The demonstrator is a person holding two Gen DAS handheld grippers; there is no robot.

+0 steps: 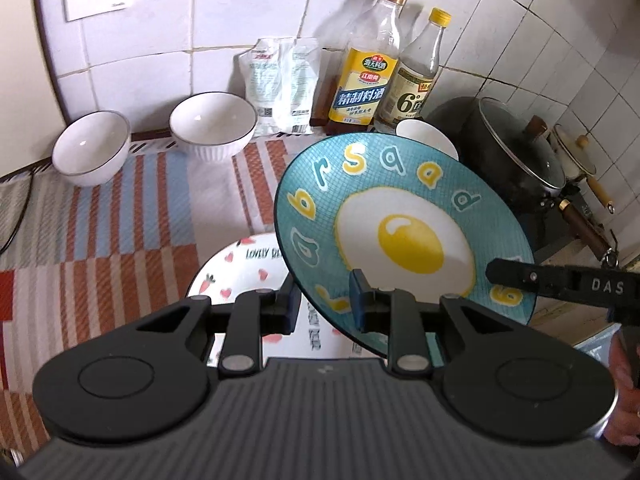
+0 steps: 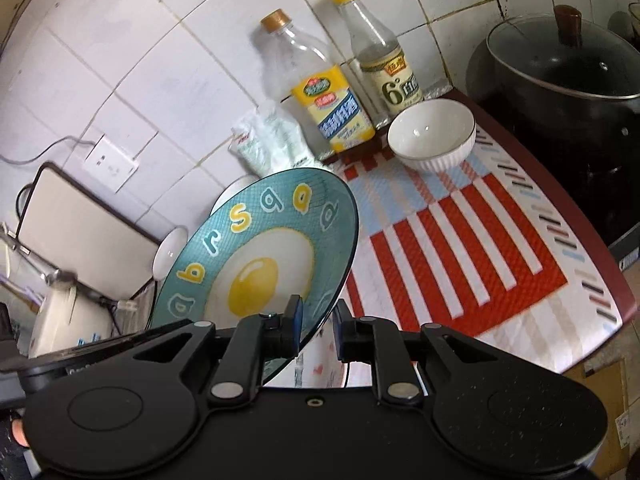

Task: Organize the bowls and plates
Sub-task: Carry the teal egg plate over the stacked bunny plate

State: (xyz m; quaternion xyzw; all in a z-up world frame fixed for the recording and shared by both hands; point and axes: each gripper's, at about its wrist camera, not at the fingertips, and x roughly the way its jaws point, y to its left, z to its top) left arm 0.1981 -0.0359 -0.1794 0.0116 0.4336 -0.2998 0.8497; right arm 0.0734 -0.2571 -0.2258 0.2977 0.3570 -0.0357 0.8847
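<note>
Left tool (image 1: 326,306) and right tool (image 1: 496,270) grip egg plate (image 1: 404,236).

The left gripper (image 1: 326,304) is matte black plastic. Behind its jaws two angled link arms pivot on silver round-headed pins, and outboard of these sit two broad rounded lobes, each with a raised disc outlined by a thin ring and a triangular cutout towards the jaws. Between the lobes lies a grey ribbed panel. The finger pads (image 1: 357,300) are dark blue.

The right gripper (image 2: 318,326) has the same build: black lobes with ringed discs, silver pivot pins, blue pads (image 2: 297,314). Its centre panel is smooth black with one small screw just behind the jaws, and pale specks dot its right lobe. Seen from the left camera, its side bears white letters "DAS".
</note>
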